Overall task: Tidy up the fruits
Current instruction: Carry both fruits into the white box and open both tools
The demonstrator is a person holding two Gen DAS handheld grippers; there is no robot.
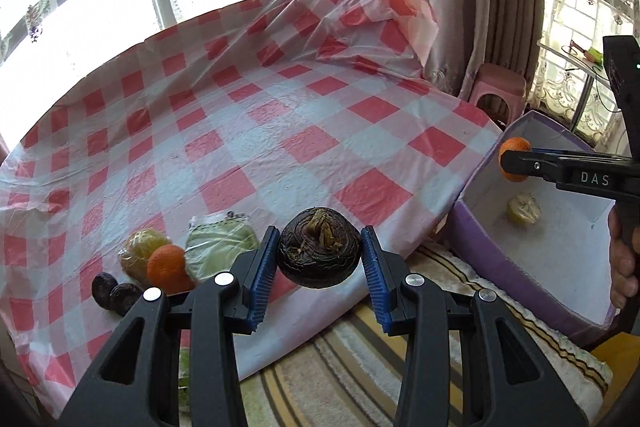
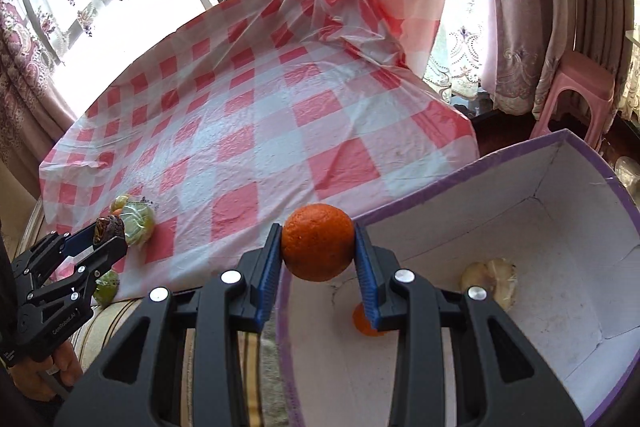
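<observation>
The right tool (image 2: 318, 247) grips an orange (image 2: 318, 242) just over the near rim of the purple box (image 2: 460, 167). Below it inside lie a second orange (image 2: 366, 323) and a pale wrapped fruit (image 2: 490, 281), so sorting looks partly done. The left tool (image 1: 320, 255) clamps a dark round fruit (image 1: 319, 247), not yet at the box. Ahead and left of it on the checked counter (image 1: 260, 131) wait another orange (image 1: 168, 269), wrapped fruits (image 1: 218, 247) and two dark ones (image 1: 112, 293)

both grippers, left (image 1: 320, 259) and right (image 2: 318, 253), level, jaws clamped, each loaded
</observation>
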